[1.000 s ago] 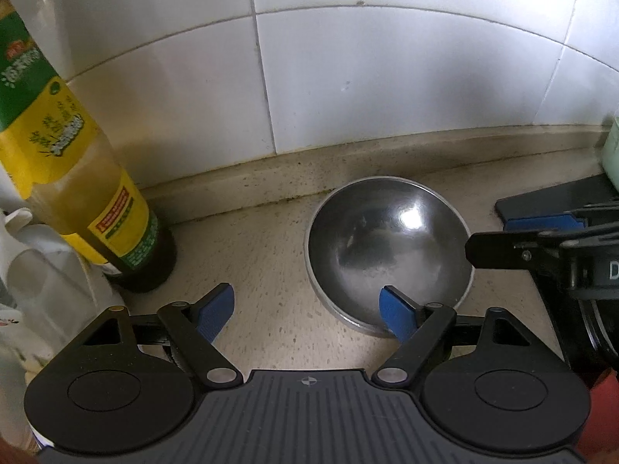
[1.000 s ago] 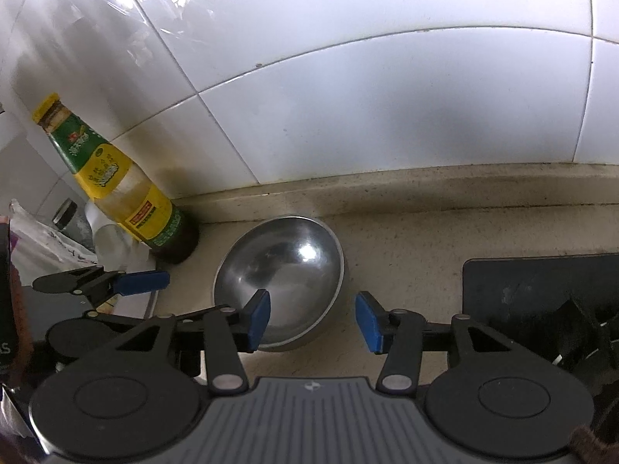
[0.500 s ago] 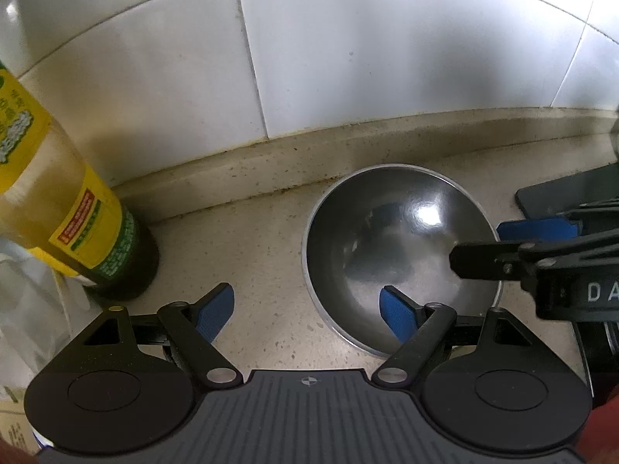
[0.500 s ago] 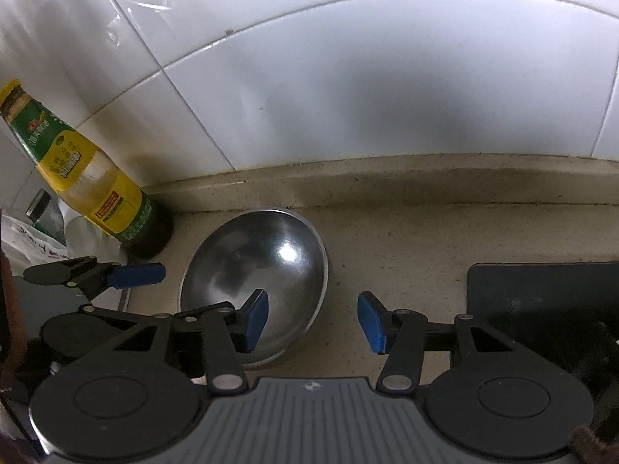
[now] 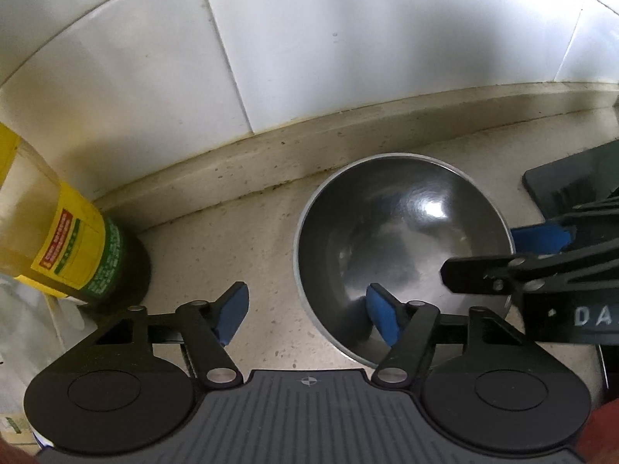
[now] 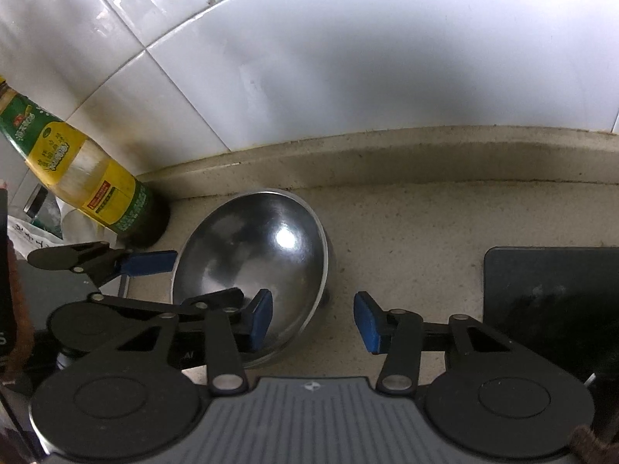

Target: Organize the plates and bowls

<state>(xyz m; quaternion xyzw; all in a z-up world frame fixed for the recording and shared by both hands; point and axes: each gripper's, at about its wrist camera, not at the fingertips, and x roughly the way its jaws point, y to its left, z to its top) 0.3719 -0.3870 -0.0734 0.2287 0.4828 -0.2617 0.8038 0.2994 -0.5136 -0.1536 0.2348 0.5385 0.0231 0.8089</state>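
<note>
A steel bowl (image 5: 402, 239) stands on the beige counter near the tiled wall; it also shows in the right wrist view (image 6: 255, 266). My left gripper (image 5: 307, 315) is open and straddles the bowl's left rim, with its right pad inside the bowl and its left pad outside. My right gripper (image 6: 313, 319) is open and straddles the bowl's right rim, left pad inside, right pad over the counter. Neither pair of pads presses on the rim.
A bottle with a yellow and green label (image 5: 58, 255) stands left of the bowl, also seen in the right wrist view (image 6: 85, 189). A black slab (image 6: 549, 301) lies to the right. White bags and jars (image 6: 42, 224) crowd the far left.
Both grippers have moved forward and down toward the bowl. Each now has one pad inside the rim. The jaws stay open and the bowl has not moved.
</note>
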